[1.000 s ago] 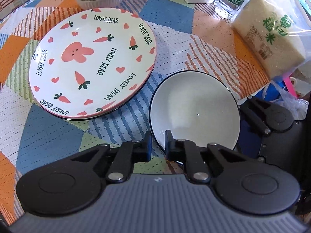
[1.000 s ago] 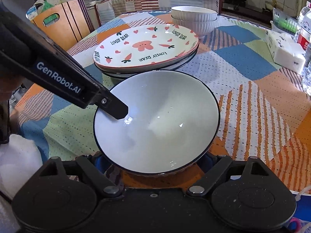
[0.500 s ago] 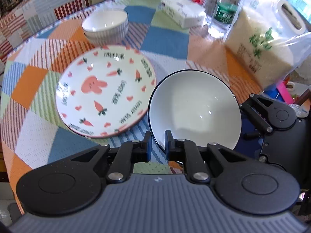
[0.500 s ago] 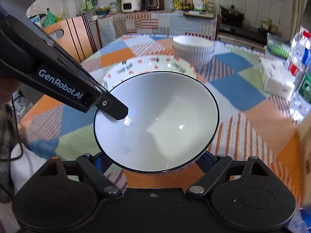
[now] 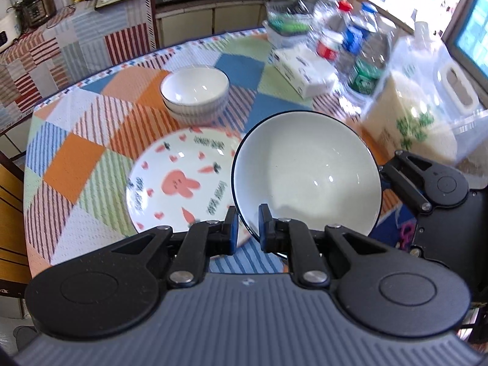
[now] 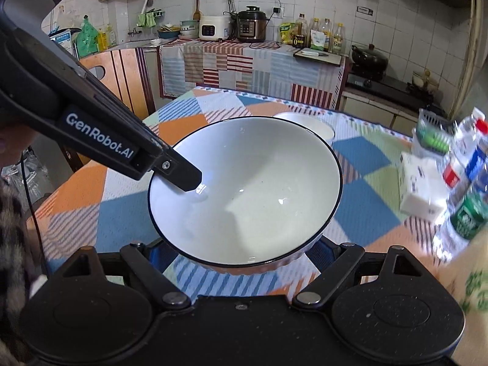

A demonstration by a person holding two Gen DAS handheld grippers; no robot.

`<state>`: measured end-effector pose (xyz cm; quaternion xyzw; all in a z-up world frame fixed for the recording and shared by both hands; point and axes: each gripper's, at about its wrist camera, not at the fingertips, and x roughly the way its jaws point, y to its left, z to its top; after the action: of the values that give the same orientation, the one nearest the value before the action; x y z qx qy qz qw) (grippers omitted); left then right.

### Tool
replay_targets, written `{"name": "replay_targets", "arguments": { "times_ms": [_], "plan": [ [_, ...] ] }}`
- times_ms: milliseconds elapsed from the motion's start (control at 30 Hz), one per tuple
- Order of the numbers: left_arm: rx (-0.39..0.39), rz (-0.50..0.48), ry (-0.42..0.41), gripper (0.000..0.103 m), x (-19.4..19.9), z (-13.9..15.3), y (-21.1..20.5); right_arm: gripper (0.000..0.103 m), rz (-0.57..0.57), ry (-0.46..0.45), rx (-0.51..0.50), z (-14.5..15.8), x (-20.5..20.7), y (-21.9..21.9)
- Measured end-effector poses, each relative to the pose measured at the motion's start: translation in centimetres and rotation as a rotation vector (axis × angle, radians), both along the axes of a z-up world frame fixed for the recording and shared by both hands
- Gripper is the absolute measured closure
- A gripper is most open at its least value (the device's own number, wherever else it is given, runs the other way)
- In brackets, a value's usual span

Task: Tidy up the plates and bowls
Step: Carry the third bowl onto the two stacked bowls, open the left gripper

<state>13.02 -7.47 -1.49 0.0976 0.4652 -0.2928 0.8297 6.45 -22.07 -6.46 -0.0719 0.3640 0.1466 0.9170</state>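
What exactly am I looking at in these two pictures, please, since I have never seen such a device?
A person holds a two-finger gripper in each hand, each carrying a fisheye camera looking along its fingers. One picture comes from each. The left gripper pinches the rim of a black-rimmed white bowl; the right gripper clasps the same bowl's outside, jaws wide. The bowl is above a table with a patchwork cloth, where a rabbit plate, stacked bowls, a tissue pack, bottles and a rice bag stand.
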Motion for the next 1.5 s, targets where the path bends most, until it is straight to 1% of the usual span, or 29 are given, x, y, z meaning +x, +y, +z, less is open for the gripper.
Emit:
{"name": "replay_targets", "arguments": {
  "times_ms": [133, 300, 433, 567, 667, 800, 900, 967, 1100, 1267, 1433, 1500],
  "plan": [
    [-0.022, 0.018, -0.021, 0.091, 2.1, 0.5, 0.3, 0.012, 0.013, 0.025, -0.003, 1.1, 2.9, 0.0],
    [-0.04, 0.044, -0.011, 0.091, 5.4, 0.9, 0.4, 0.012, 0.061, 0.012, -0.086, 2.1, 6.0, 0.4],
    [-0.058, 0.058, -0.012, 0.091, 8.1, 1.2, 0.4, 0.012, 0.078, -0.002, -0.119, 2.9, 8.5, 0.5],
    [-0.053, 0.076, -0.003, 0.091, 10.8, 1.4, 0.4, 0.012, 0.096, -0.024, -0.118, 3.0, 10.7, 0.4],
    [-0.04, 0.072, -0.019, 0.091, 12.7, 1.4, 0.1, 0.012, 0.094, -0.015, -0.087, 3.0, 12.6, 0.1],
    [-0.033, 0.085, -0.011, 0.091, 15.5, 1.3, -0.2, 0.012, 0.104, -0.002, -0.082, 2.8, 15.5, -0.2],
    [-0.026, 0.106, 0.015, 0.091, 17.8, 0.7, -0.2, 0.012, 0.119, 0.026, -0.067, 2.6, 17.9, -0.4],
    [-0.018, 0.127, 0.023, 0.09, 18.9, 0.2, -0.3, 0.012, 0.174, 0.037, -0.079, 2.3, 19.3, -0.5],
    [0.008, 0.15, 0.001, 0.091, 20.2, -0.2, -0.9, 0.012, 0.206, 0.036, -0.083, 1.9, 21.4, -0.6],
    [0.032, 0.175, 0.019, 0.091, 22.5, -1.7, -2.0, 0.012, 0.185, 0.077, -0.073, 1.0, 23.8, -1.0],
    [0.028, 0.216, 0.036, 0.091, 24.7, -3.8, -3.0, 0.012, 0.127, 0.174, -0.02, -0.6, 26.8, -2.2],
    [0.046, 0.218, 0.056, 0.091, 25.4, -4.7, -3.4, 0.012, 0.1, 0.203, 0.003, -1.5, 27.5, -2.5]
  ]
}}
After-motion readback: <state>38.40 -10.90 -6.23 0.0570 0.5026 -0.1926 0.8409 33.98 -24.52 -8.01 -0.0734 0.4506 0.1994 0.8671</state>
